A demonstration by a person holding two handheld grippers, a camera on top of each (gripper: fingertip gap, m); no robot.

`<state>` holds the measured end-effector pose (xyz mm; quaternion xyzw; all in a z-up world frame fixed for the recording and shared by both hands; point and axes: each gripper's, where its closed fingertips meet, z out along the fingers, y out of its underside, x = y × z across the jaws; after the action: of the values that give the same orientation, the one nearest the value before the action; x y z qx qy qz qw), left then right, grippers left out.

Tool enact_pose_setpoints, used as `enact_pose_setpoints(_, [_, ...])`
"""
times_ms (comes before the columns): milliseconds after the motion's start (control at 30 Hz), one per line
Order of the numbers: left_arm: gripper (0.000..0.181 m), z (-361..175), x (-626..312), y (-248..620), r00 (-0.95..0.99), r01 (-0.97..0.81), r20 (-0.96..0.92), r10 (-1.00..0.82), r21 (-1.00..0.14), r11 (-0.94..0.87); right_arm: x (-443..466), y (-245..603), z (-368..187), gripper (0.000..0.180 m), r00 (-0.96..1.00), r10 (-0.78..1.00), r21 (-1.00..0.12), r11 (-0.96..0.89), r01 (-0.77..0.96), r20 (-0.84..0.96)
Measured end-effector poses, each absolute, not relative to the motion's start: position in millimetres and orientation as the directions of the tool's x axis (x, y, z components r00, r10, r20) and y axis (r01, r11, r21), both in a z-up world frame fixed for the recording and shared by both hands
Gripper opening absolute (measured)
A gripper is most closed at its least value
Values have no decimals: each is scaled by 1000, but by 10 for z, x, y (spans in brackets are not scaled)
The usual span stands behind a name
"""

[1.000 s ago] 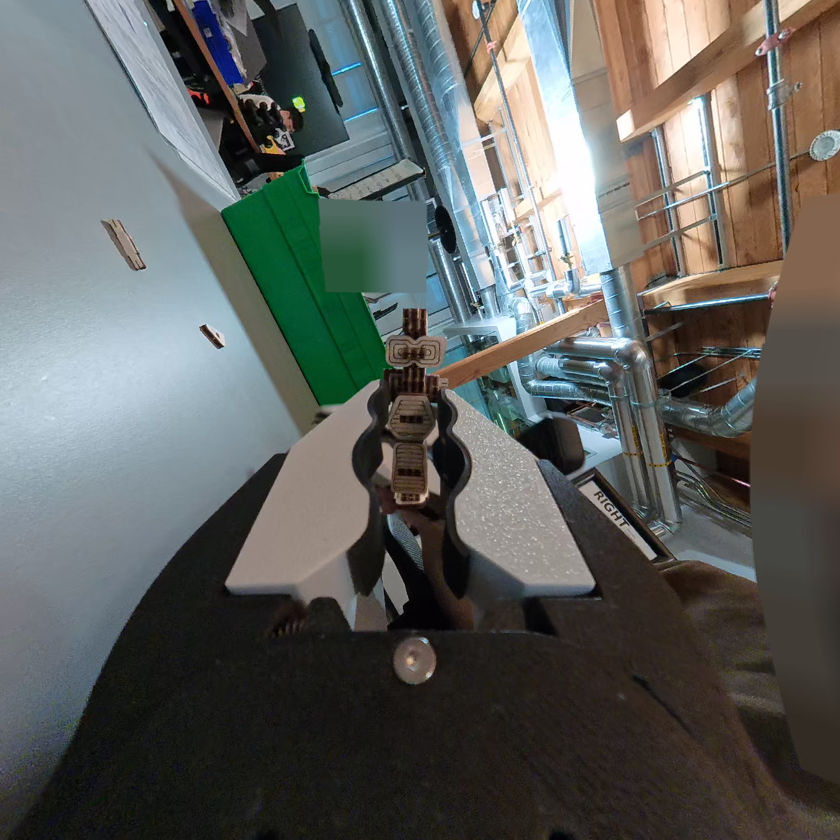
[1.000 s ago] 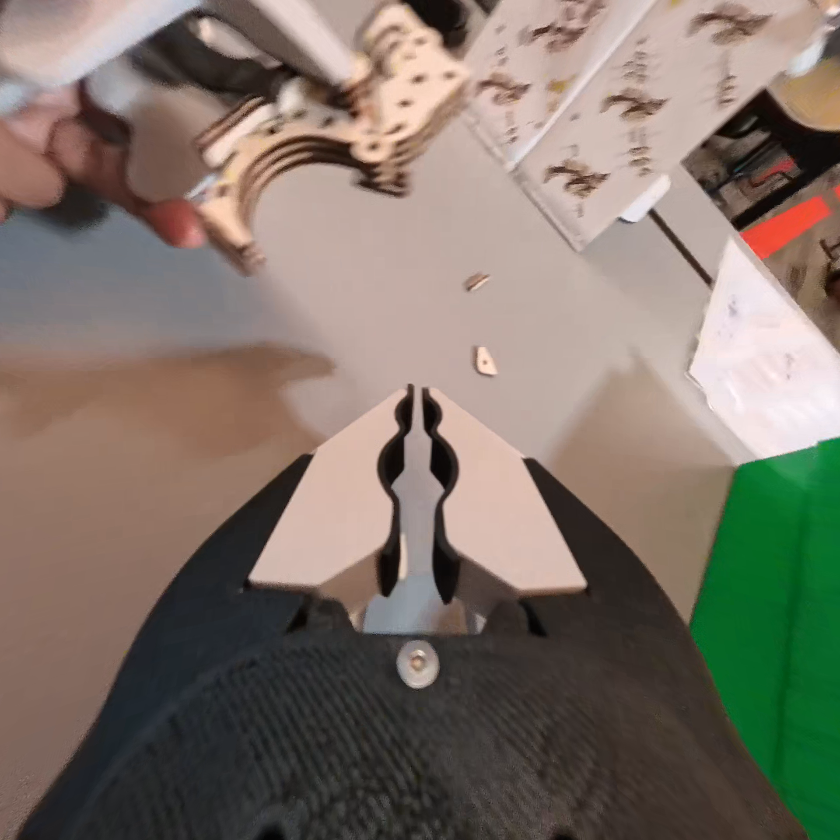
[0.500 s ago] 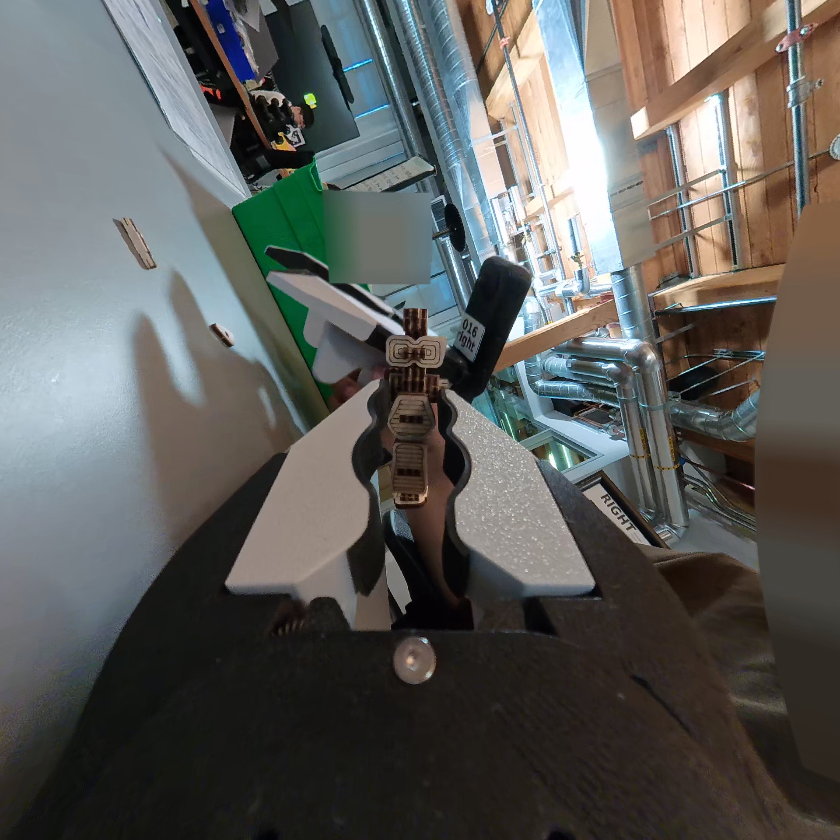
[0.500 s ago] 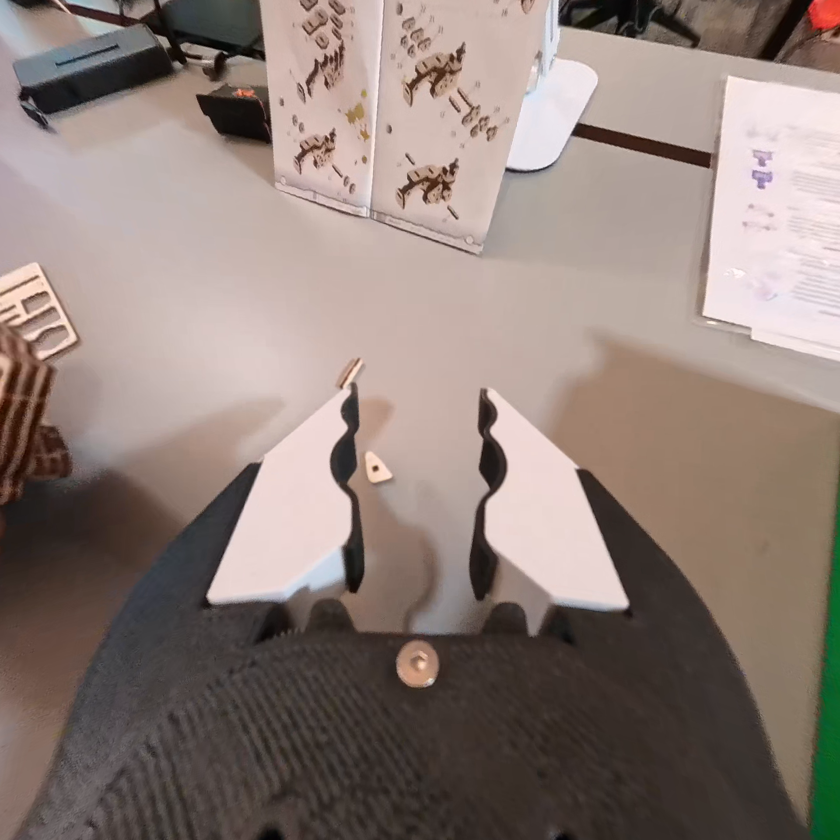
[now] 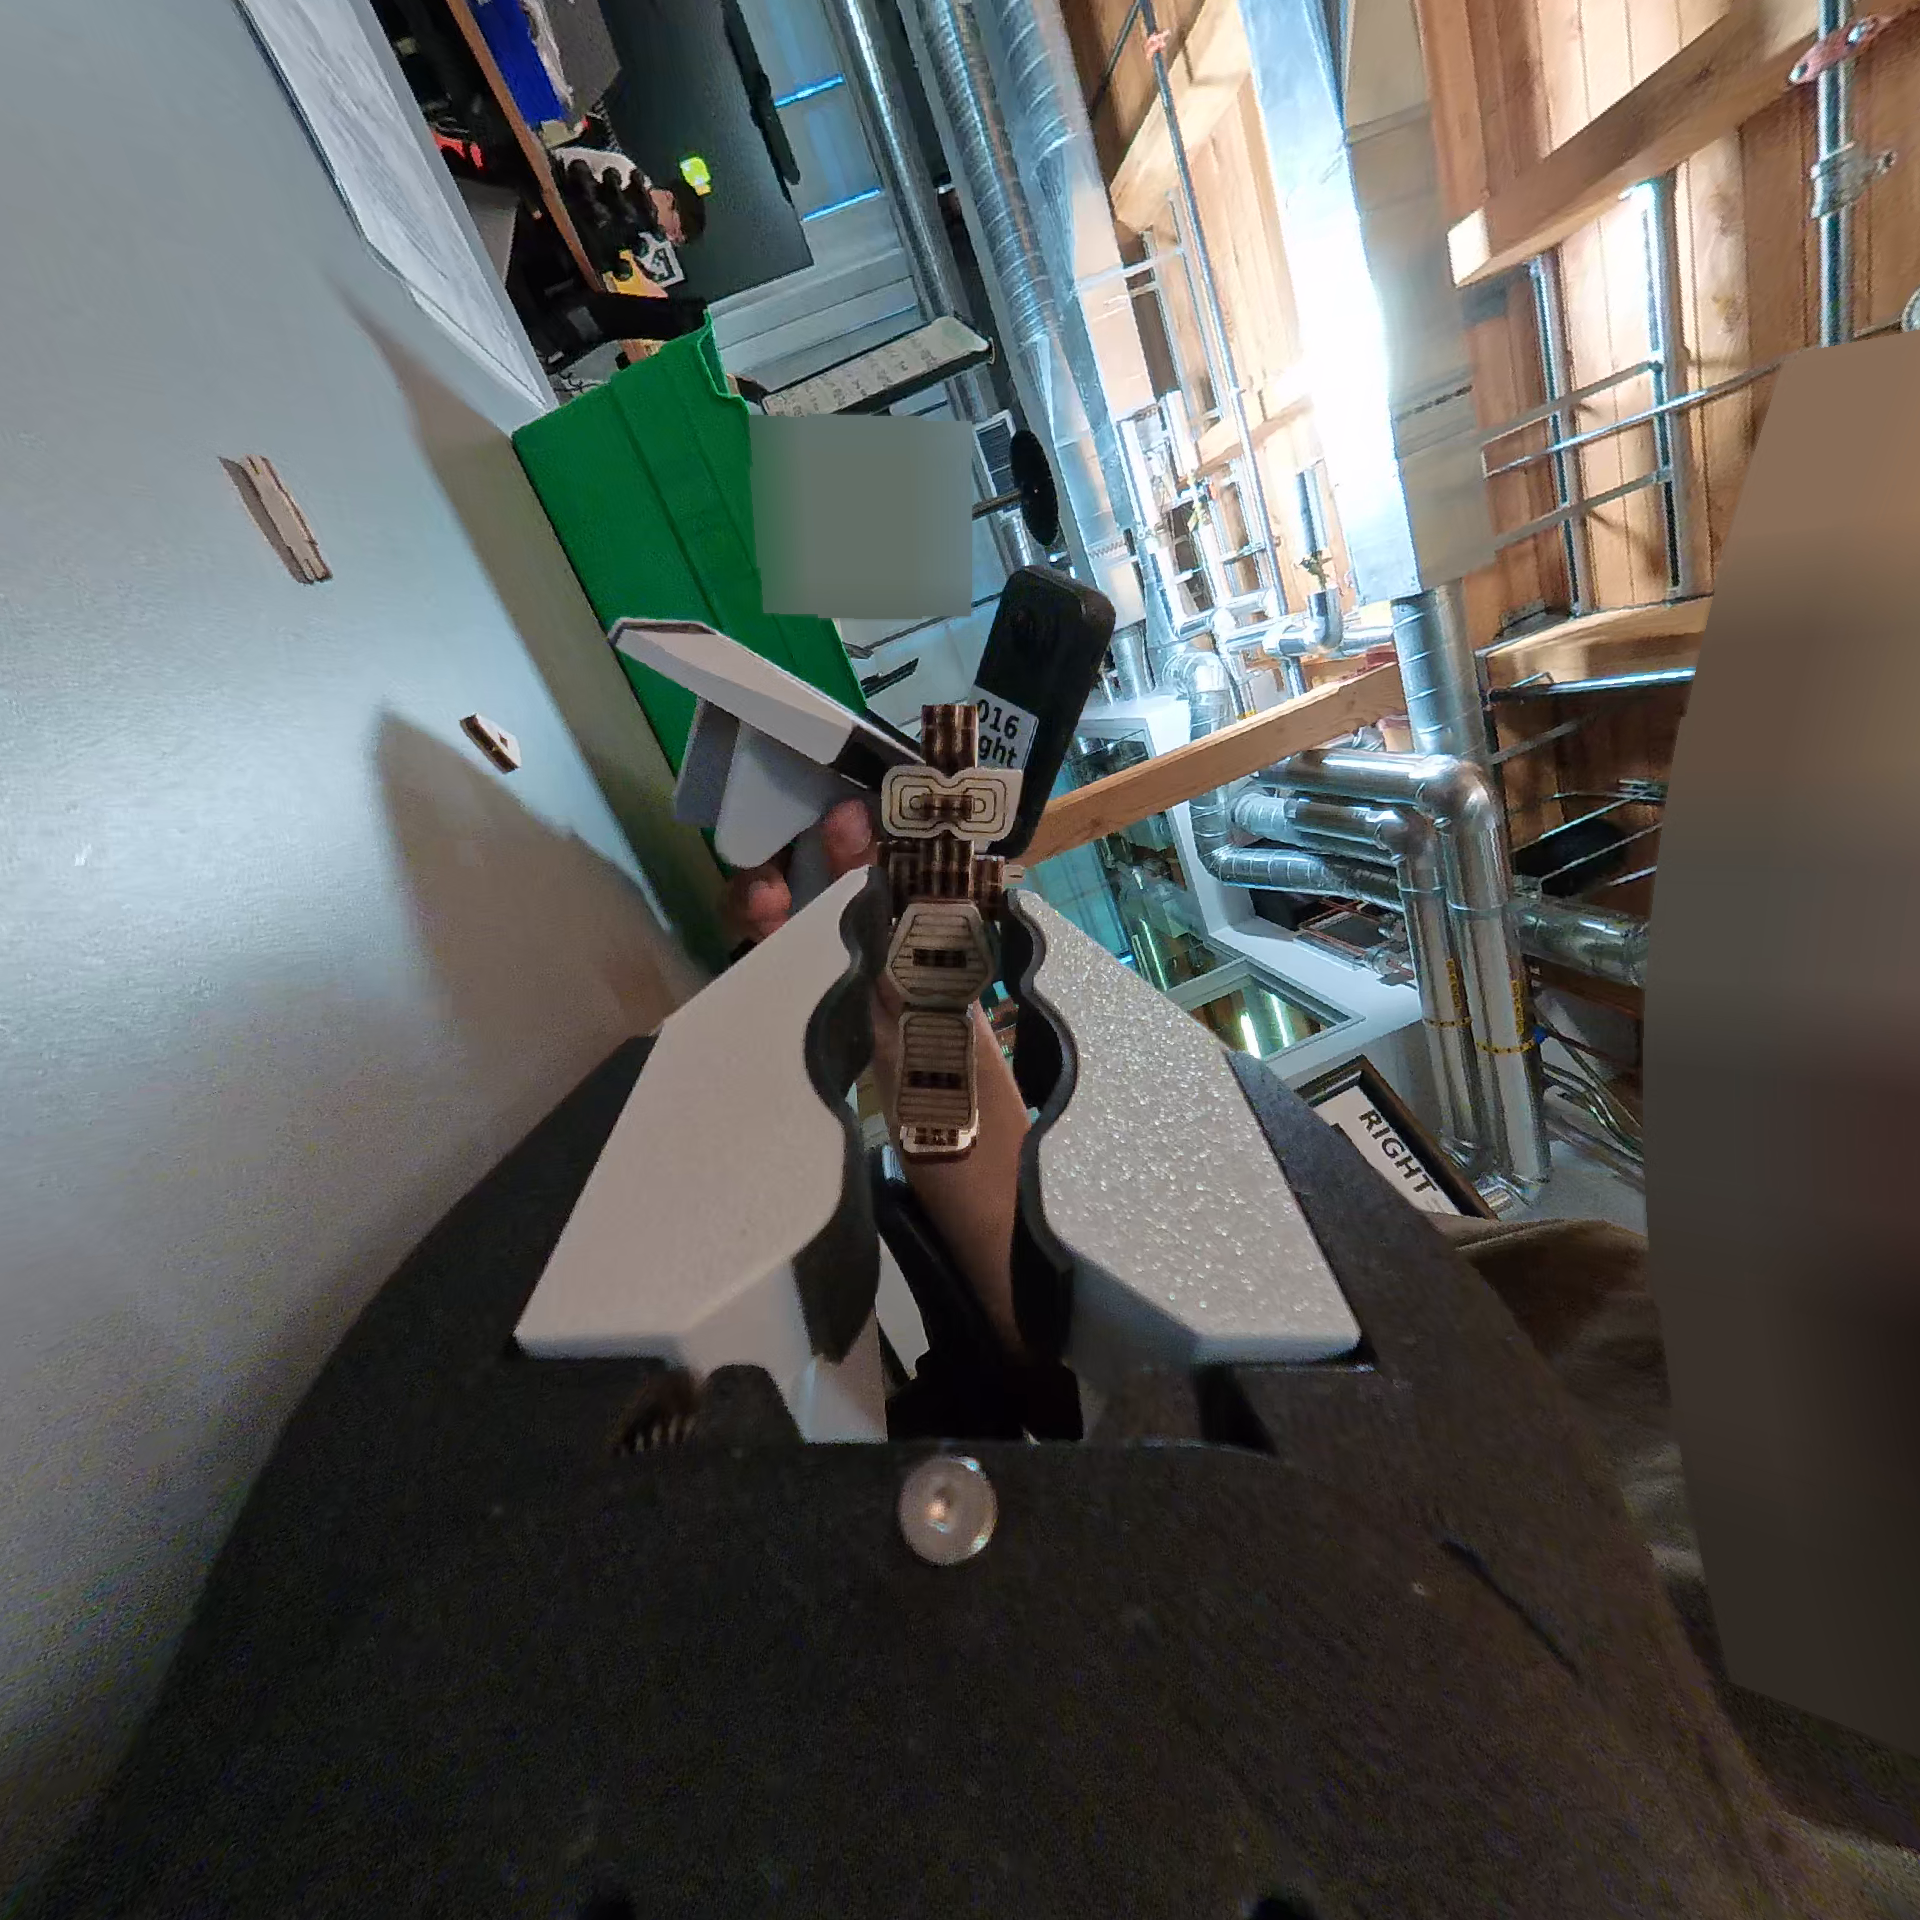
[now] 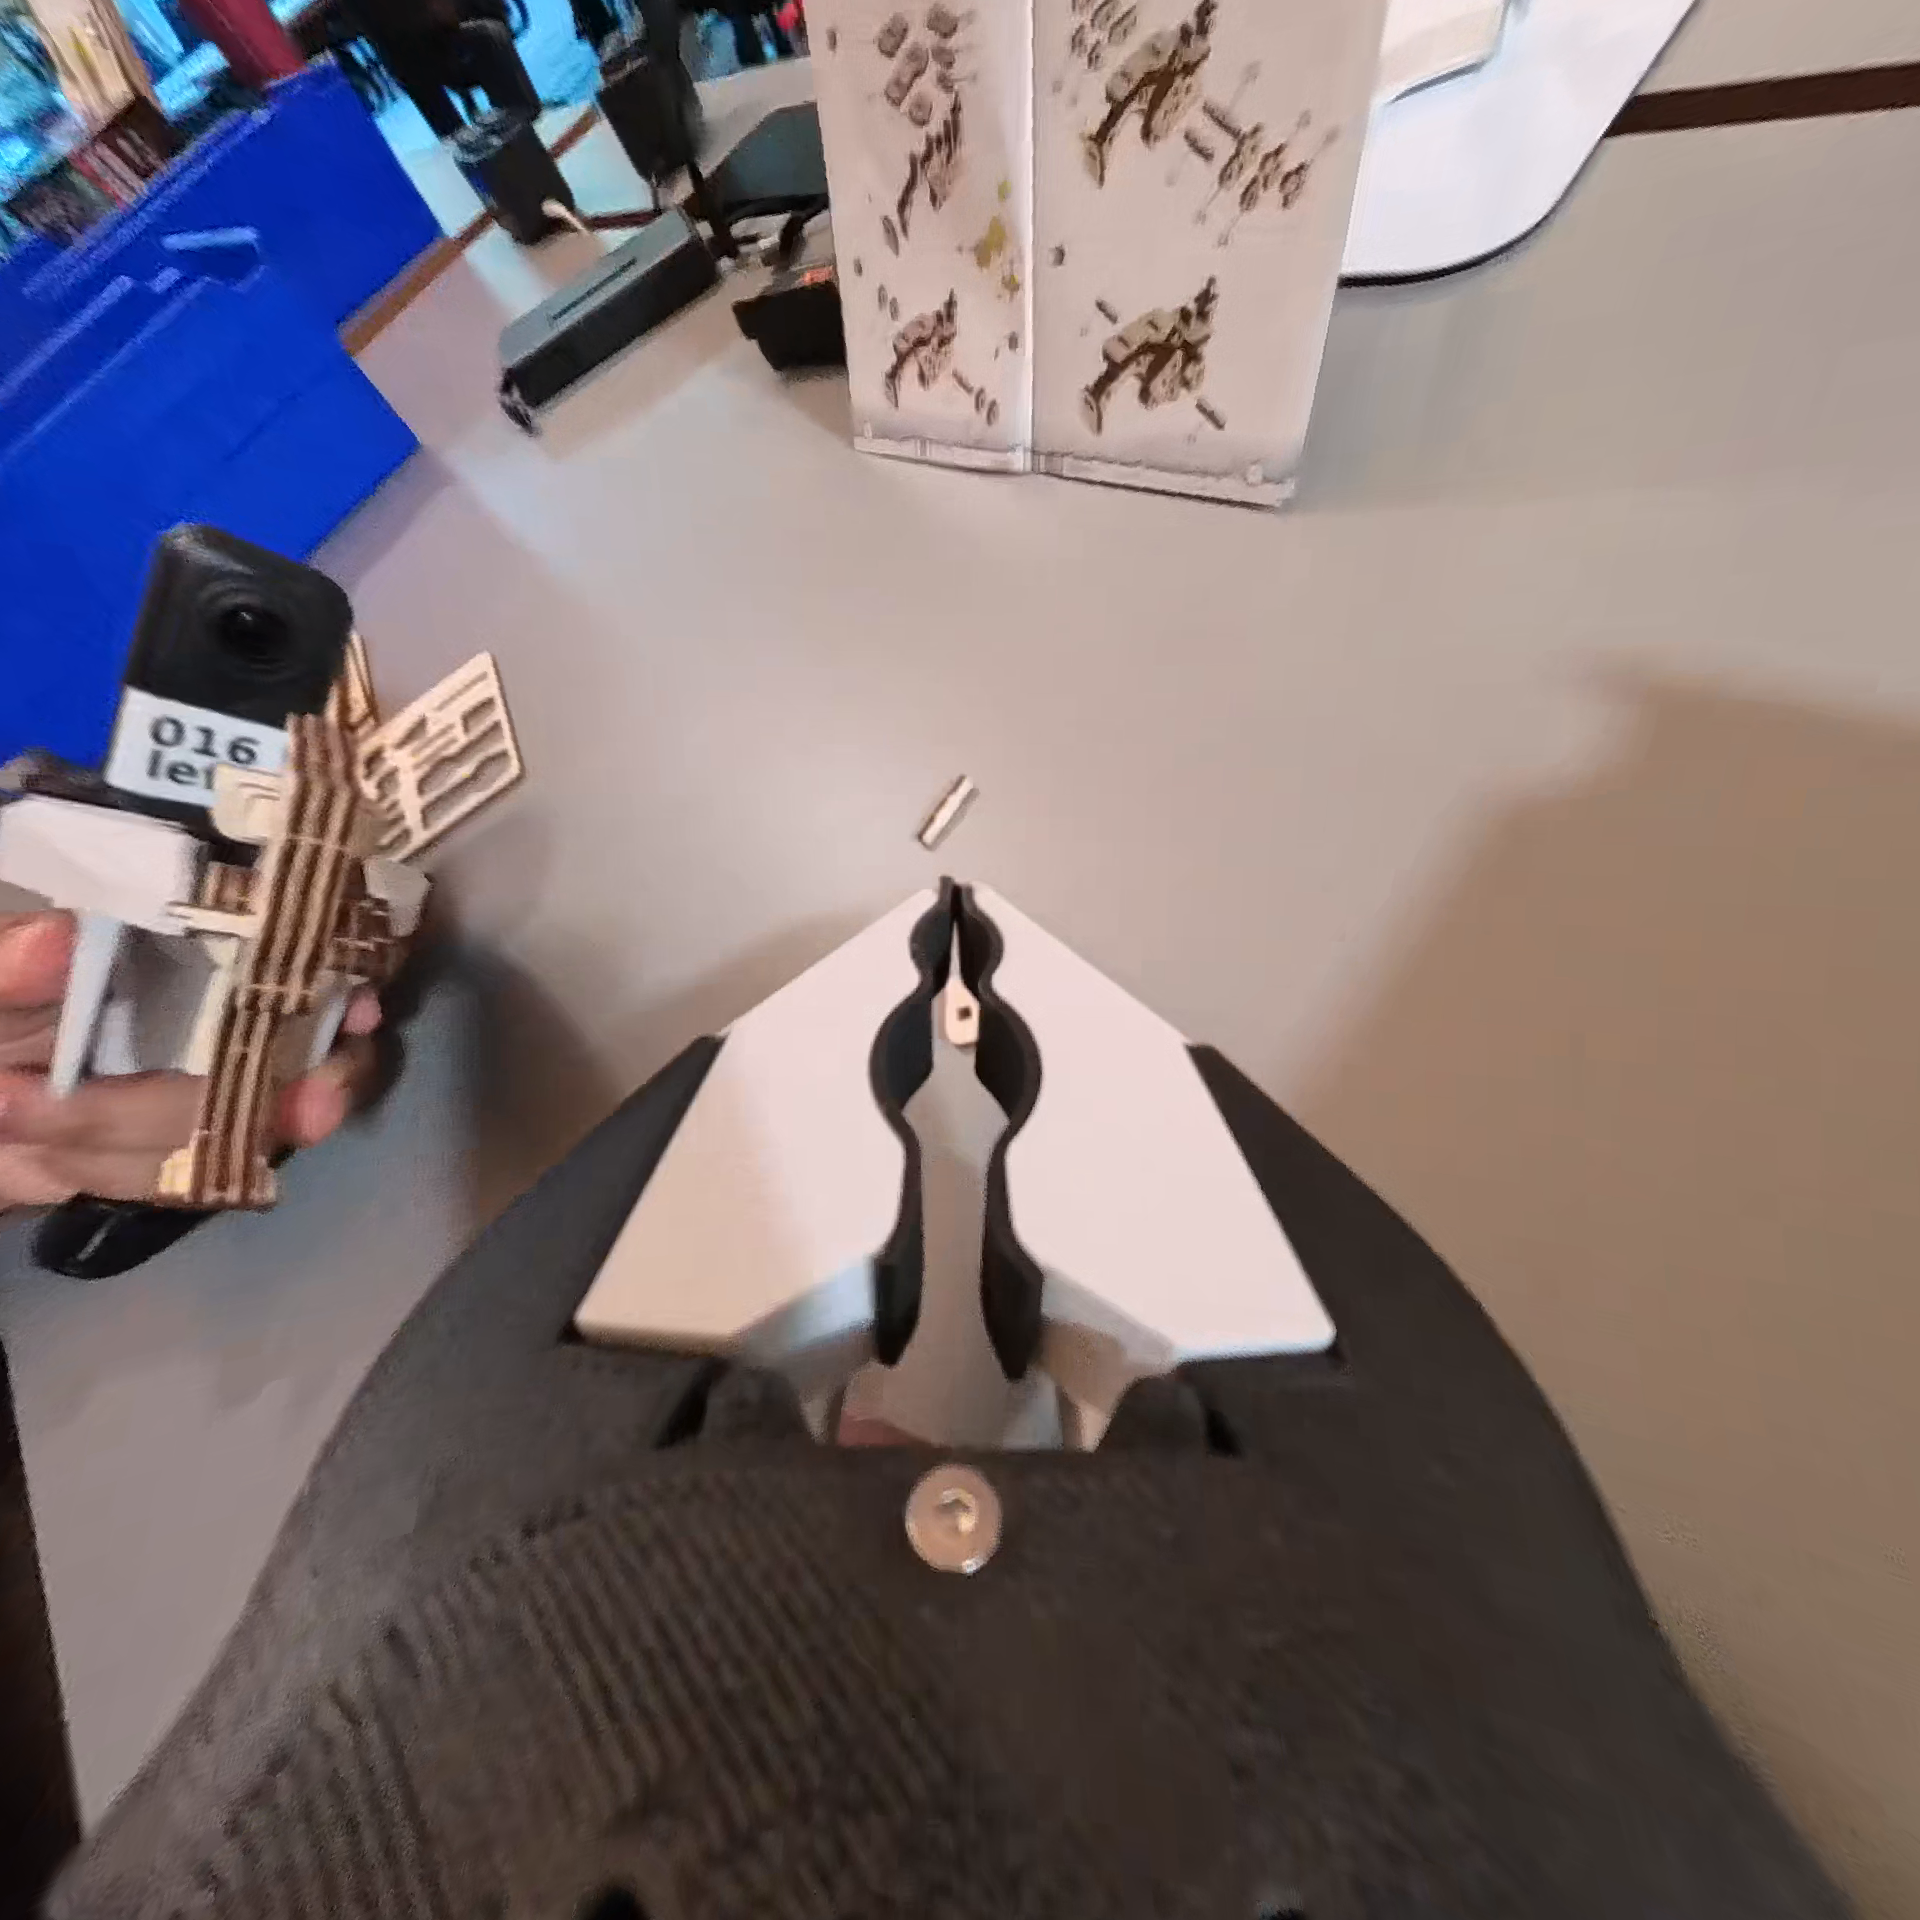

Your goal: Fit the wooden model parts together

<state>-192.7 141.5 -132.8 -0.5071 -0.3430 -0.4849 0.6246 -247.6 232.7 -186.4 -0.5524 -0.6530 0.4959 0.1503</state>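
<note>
My left gripper (image 5: 940,894) is shut on the layered wooden model (image 5: 938,935) and holds it up off the grey table (image 5: 156,935). The model (image 6: 281,935) and that gripper also show at the left of the right wrist view, held by a hand. My right gripper (image 6: 948,894) is shut, hovering over the table. A small wooden piece with a square hole (image 6: 961,1013) shows through the gap behind its tips. In the left wrist view that piece (image 5: 490,743) lies on the table, apart from the right gripper (image 5: 665,675). A second small piece (image 6: 948,810) lies just beyond.
Standing instruction sheets (image 6: 1070,239) are at the back of the table, with black devices (image 6: 613,301) to their left. A blue bin (image 6: 177,343) is at far left, a green bin (image 5: 644,540) at the table's side. A cut plywood sheet (image 6: 447,758) lies behind the model. Across from one pair of fingers to the other is roughly 12 centimetres.
My right gripper was open half a second ago and has shut, dropping nearer the table over the holed piece. My left gripper with the model has come into the right wrist view.
</note>
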Motion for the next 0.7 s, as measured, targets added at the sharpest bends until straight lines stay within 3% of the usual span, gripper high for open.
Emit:
enact_pose_setpoints(167, [18, -1332, -1936, 1419, 291, 955, 922, -256, -296, 16, -2464, 2423, -1874, 0, -363, 895, -841, -25, 540, -260])
enact_pose_setpoints(367, [18, -1333, -1941, 1423, 286, 956, 923, -257, -292, 15, -2403, 2357, -1998, 27, -412, 897, -826, 104, 554, -164])
enact_pose_setpoints(700, [18, -1339, -1956, 1539, 267, 961, 928, -261, -278, -5, -2421, 2350, -2120, 30, -408, 913, -799, 244, 550, -2])
